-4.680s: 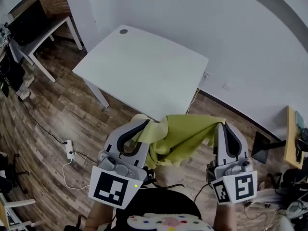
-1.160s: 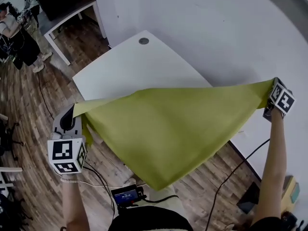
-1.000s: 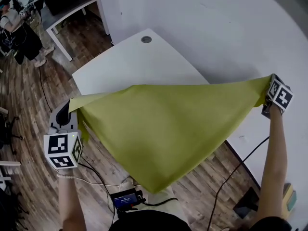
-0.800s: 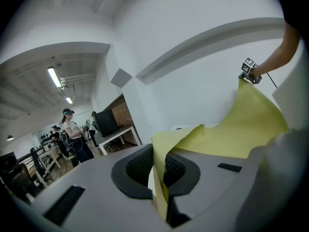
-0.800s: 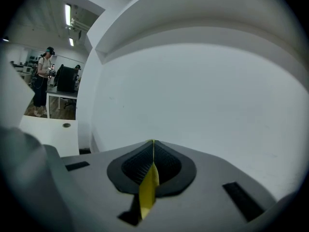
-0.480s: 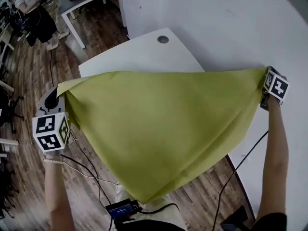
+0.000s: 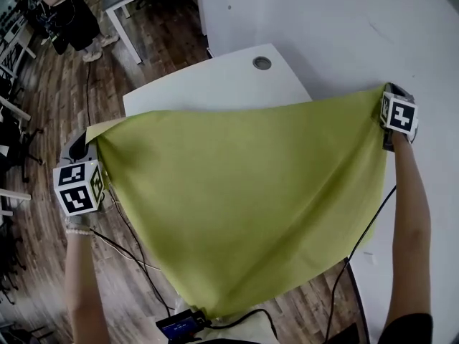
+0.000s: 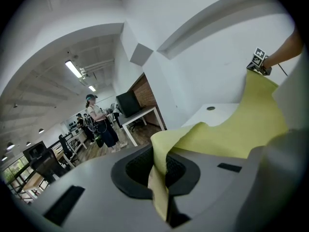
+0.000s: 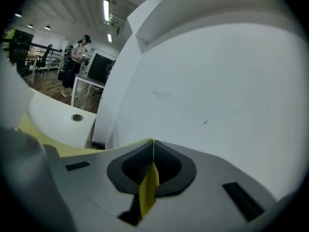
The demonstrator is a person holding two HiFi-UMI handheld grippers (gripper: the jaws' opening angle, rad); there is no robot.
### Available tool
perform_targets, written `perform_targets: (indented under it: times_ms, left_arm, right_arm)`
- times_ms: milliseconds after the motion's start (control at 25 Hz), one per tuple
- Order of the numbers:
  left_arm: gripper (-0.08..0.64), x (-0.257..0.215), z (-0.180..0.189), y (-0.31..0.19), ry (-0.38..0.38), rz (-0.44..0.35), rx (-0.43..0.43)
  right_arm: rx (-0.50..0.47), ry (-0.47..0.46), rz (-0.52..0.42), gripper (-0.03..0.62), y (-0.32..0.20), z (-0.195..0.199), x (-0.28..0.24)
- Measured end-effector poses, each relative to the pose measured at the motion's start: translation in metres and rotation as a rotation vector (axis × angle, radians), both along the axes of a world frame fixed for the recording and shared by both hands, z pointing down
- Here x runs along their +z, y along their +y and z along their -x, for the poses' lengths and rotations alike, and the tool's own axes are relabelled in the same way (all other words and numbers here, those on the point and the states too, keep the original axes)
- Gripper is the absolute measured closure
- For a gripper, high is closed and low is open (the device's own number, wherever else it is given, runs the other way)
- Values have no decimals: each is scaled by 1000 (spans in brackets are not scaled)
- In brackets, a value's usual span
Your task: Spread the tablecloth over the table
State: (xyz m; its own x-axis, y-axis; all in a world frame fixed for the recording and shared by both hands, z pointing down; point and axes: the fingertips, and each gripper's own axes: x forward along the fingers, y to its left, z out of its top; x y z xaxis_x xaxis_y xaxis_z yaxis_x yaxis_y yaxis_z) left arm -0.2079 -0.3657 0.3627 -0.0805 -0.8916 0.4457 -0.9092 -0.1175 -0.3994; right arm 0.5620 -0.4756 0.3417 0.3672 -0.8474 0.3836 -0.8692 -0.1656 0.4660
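Since a second ago, tablecloth (image 7: 244,192) carried up-frame, stretched airborne over table (image 7: 215,84) at center. Your left gripper (image 7: 84,140) and right gripper (image 7: 387,95) each clamp a corner. Lower unevenly and it likely lands skewed.

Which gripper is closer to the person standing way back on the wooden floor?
Left. The left gripper holds its tablecloth corner on the side where the person stands; the right gripper is across the whole cloth, by the white wall.
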Motion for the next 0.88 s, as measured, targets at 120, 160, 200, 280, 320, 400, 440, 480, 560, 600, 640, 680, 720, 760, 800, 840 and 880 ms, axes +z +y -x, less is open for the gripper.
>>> perform_targets:
  times_ms: [120,160,200,280,320,400,440,480,560,600,640,680,720,760,800,840,880]
  left_arm:
    - [546,25,5,-1,-1,53,-25]
    - [546,33,7,-1,9,66,-38]
    - [546,40,8,-1,24,79,-53]
    - [546,55,12,0,55,114,-85]
    - [546,64,15,1,67,137,-97]
    - [546,84,19,3,83,192,-111]
    - [546,94,21,4,90,219,-111]
    - [546,104,22,5,97,248,-108]
    - [546,124,24,10,104,316,-98]
    - [546,133,25,13,97,356,-91]
    - [546,140,24,17,84,395,-80]
    - [546,146,23,21,72,429,-66]
    - [540,152,21,25,66,457,-50]
    - [523,156,19,29,76,479,-35]
    - [499,160,17,34,101,498,-25]
    - [465,163,15,40,133,513,-19]
    - [427,165,13,46,161,523,-16]
  right_arm:
    - [-38,11,50,558,-17,16,30]
    - [-50,11,69,558,-21,19,40]
    - [-63,10,88,558,-25,22,50]
    - [-90,-1,132,558,-30,26,69]
    - [-101,-14,155,558,-32,28,77]
    - [-117,-47,198,558,-33,33,94]
    - [-123,-61,217,558,-33,35,101]
    - [-130,-72,235,558,-33,37,107]
    - [-154,-100,275,558,-36,43,121]
    - [-168,-120,296,557,-37,46,127]
    - [-181,-141,316,556,-36,48,133]
    - [-190,-160,331,534,-33,48,137]
    - [-197,-176,341,478,-30,47,139]
    - [-203,-189,346,444,-27,47,139]
    - [-208,-201,349,424,-23,46,139]
    - [-214,-215,352,405,-18,46,139]
    - [-220,-231,352,388,-13,45,138]
